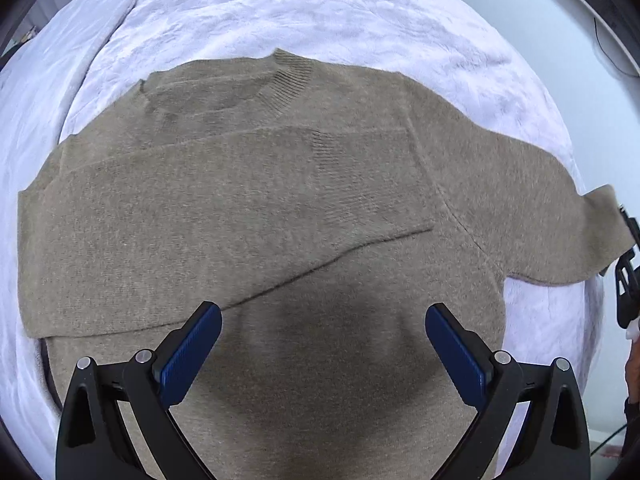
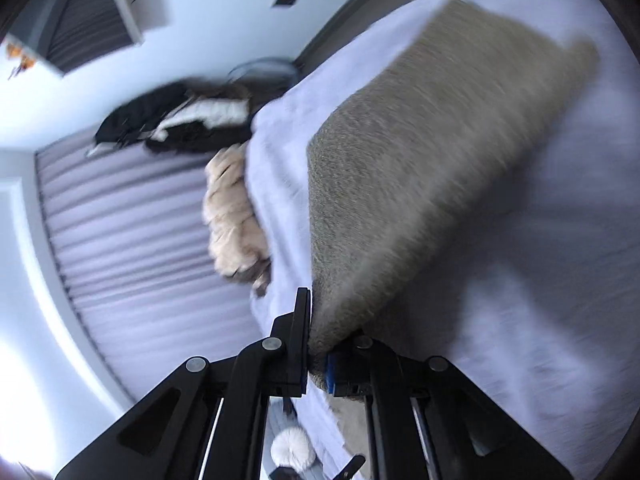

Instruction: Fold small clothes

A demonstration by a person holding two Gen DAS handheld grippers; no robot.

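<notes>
One taupe knitted sweater (image 1: 280, 208) lies spread on a pale lilac fleece blanket (image 1: 240, 12) that covers the bed; no container shows in either view. The knit is fuzzy and plain, with a ribbed round collar (image 1: 290, 76) at the far side. In the left wrist view one sleeve (image 1: 224, 216) is folded across the chest, its ribbed cuff (image 1: 340, 184) lying on the body, and its lower edge runs as a slanting line over the front. The other sleeve (image 1: 540, 216) stretches out toward the right edge of that view, off the body and over the blanket.

The left hand-held gripper (image 1: 323, 328) hangs above the sweater's lower front, its blue pads (image 1: 192, 356) wide apart with nothing between them, and its shadow falls on the knit below.

The right hand-held gripper (image 2: 318, 344) is clamped tight on the end of the outstretched sleeve (image 2: 420, 168), the cloth pinched between its jaws and drawn up off the blanket (image 2: 540, 280) in a taut, blurred band.

Beyond the blanket's edge lie a cream knitted garment (image 2: 234, 216) and a black and white one (image 2: 180, 120), both on the bed.
</notes>
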